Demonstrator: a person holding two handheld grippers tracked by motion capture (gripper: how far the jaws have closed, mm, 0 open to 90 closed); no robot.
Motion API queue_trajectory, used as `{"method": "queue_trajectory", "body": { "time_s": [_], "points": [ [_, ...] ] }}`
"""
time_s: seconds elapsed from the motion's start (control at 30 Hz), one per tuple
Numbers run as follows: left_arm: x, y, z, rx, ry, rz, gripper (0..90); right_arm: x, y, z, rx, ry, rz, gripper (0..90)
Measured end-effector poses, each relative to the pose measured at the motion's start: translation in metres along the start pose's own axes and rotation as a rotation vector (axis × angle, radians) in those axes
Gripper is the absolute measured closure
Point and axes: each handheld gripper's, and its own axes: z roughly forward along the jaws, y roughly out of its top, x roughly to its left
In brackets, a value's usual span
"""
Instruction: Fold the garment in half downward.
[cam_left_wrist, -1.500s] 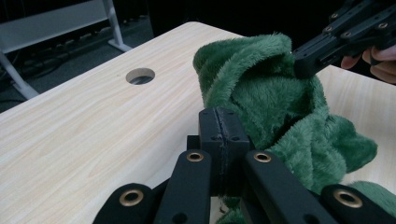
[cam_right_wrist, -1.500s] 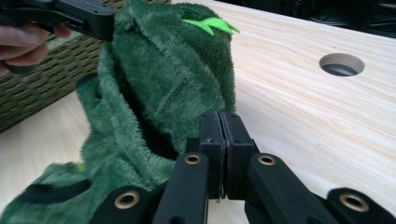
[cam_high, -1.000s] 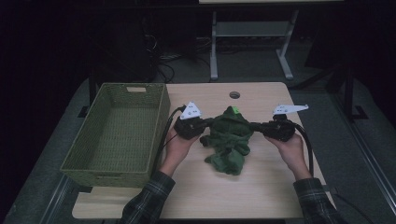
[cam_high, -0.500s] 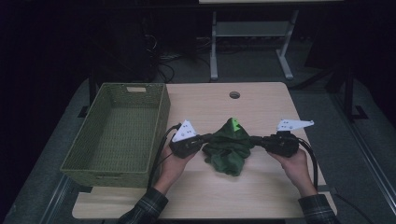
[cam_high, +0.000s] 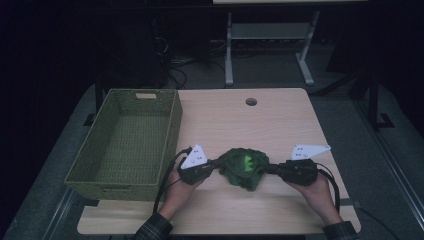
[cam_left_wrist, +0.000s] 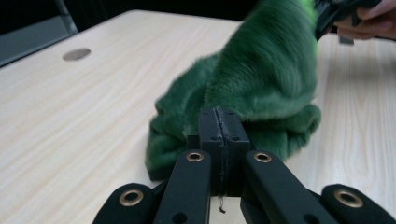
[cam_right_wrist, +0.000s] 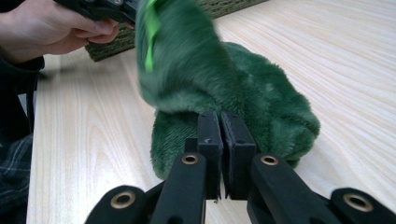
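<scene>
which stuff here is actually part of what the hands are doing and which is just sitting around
In use:
- fuzzy dark green plush cloth, bunched on the table
- left tongs, shut on its left edge
- right tongs, shut on its right edge

Just lying about:
- green woven rectangular basket, nothing visible inside
- light wooden table with a round cable hole

Dim lab; cables (cam_high: 172, 70), bare desk (cam_high: 280, 120)

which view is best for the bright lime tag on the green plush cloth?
Right gripper view: the bright lime tag runs as a clear strip down the fuzzy green plush cloth, close up though blurred. The high view gives a small lime patch on top. The left gripper view catches a sliver at the top edge.
</scene>
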Motion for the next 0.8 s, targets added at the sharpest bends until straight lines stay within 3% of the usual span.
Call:
{"method": "queue_trajectory", "body": {
  "time_s": [0.1,0.27,0.37,0.5,0.8],
  "points": [
    [-0.003,-0.006,0.001,0.024,-0.006,0.004,89.7,0.006,-0.006,0.004,0.04,0.017,-0.006,85.1],
    [-0.005,-0.008,0.002,0.035,-0.018,0.0,89.1,0.012,-0.009,0.004,0.042,0.014,-0.011,79.7],
    [-0.006,-0.007,0.003,0.042,-0.014,-0.003,78.8,0.012,-0.008,0.001,0.033,0.024,-0.009,74.9],
    [-0.009,-0.003,-0.002,0.03,-0.002,0.0,73.2,0.016,-0.006,-0.006,0.019,0.02,-0.017,72.4],
    [-0.003,0.015,0.0,0.007,0.008,-0.025,62.6,0.003,0.008,-0.013,-0.019,-0.026,0.003,72.1]
  ]
}}
